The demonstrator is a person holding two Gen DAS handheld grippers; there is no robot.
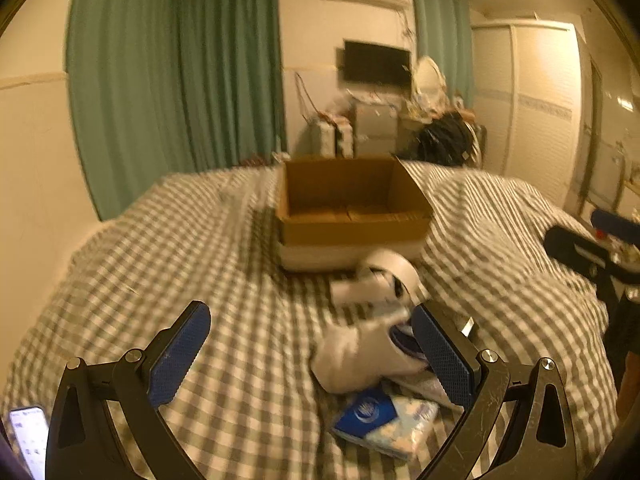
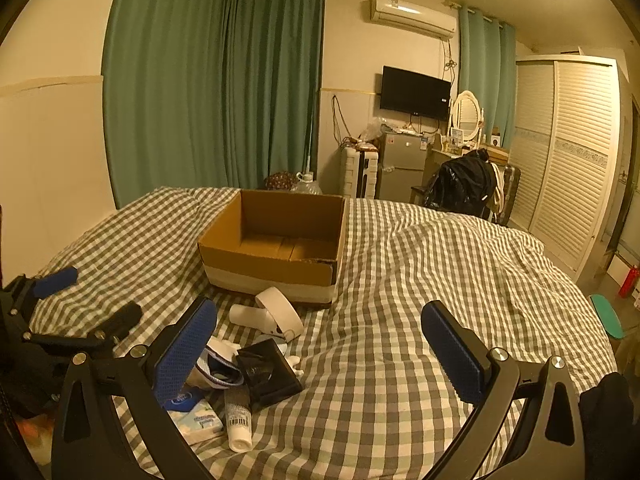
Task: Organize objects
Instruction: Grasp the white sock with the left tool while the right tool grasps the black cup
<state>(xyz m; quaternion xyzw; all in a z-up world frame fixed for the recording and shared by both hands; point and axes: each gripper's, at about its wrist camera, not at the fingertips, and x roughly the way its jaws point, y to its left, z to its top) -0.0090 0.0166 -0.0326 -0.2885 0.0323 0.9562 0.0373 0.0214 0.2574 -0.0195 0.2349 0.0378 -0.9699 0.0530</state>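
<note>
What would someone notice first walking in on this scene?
Most likely the open cardboard box, apparently empty, sitting mid-bed on the checked bedspread. Just in front of it lies a small jumble: a white controller with a ring, a black case, a white tube and a tissue pack. Both the left gripper and the right gripper hang open over the bed, holding nothing.

Seen from the right wrist, the checked bedspread (image 2: 420,280) lay bare from twelve round to four o'clock, leaving open passage there. The cardboard box (image 2: 276,240) blocked eleven o'clock, open at the top. A clutter of controller (image 2: 268,312), black case (image 2: 268,372), tube (image 2: 238,420) and tissue pack (image 2: 196,420) crowded nine o'clock.
</note>
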